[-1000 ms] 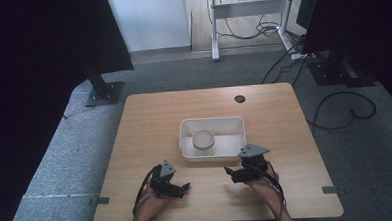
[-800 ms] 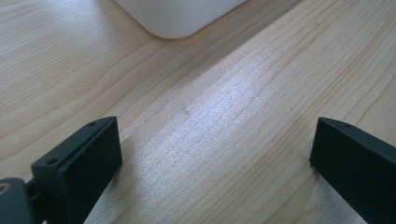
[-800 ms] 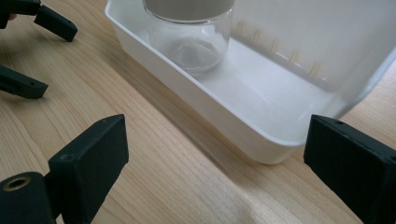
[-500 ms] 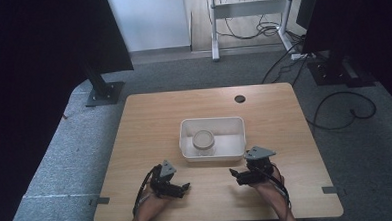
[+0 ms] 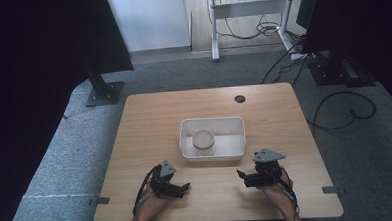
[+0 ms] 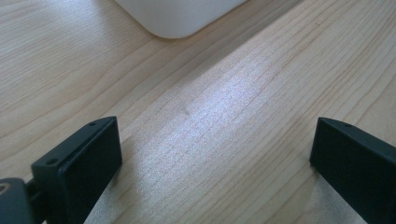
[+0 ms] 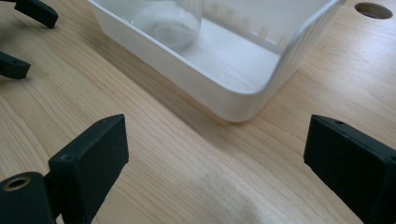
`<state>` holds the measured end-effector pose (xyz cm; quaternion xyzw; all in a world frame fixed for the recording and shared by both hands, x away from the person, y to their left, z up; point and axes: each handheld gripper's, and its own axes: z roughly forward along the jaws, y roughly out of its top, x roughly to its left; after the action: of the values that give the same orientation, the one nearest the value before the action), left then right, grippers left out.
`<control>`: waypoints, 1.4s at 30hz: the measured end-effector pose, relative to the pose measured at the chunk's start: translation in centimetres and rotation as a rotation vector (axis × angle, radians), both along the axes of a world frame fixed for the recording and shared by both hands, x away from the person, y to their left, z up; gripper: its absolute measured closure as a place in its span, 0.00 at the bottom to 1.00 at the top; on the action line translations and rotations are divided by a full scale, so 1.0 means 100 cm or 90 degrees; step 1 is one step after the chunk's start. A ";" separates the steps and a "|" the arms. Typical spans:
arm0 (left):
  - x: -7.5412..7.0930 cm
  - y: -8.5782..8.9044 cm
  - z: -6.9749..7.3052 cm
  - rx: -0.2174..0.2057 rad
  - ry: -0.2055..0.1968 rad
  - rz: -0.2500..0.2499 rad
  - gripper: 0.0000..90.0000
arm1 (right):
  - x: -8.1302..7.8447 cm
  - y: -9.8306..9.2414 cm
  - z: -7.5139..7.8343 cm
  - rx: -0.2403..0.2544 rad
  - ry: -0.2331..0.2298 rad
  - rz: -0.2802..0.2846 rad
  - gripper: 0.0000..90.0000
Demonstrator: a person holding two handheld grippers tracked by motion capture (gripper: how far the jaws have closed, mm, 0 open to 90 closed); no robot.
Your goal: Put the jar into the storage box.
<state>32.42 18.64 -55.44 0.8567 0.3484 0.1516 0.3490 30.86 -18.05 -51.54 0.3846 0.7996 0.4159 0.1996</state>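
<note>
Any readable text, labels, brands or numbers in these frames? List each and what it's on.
None readable.
White tray: plain walls, no print or label.
Clear jar in the tray: no label to be seen.
Table: bare wood grain, one round hole, no marks.
Left gripper and right gripper: black jaws, open, with screw holes but no lettering.
Dark panels behind the table: too dark to tell.
</note>
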 end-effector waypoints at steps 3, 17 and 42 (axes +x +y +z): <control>0.000 0.000 0.000 0.000 0.000 0.000 0.02 | -0.002 -0.004 -0.001 -0.001 0.001 -0.005 0.07; 0.000 0.000 0.000 0.000 0.000 0.001 0.02 | -0.012 -0.024 -0.012 -0.009 0.012 -0.033 0.07; 0.000 0.000 0.000 0.000 0.000 0.001 0.02 | -0.030 -0.050 -0.037 -0.023 0.062 -0.068 0.07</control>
<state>32.42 18.63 -55.44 0.8564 0.3488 0.1517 0.3492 27.90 -23.02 -55.24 0.4430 0.7940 0.3710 0.1891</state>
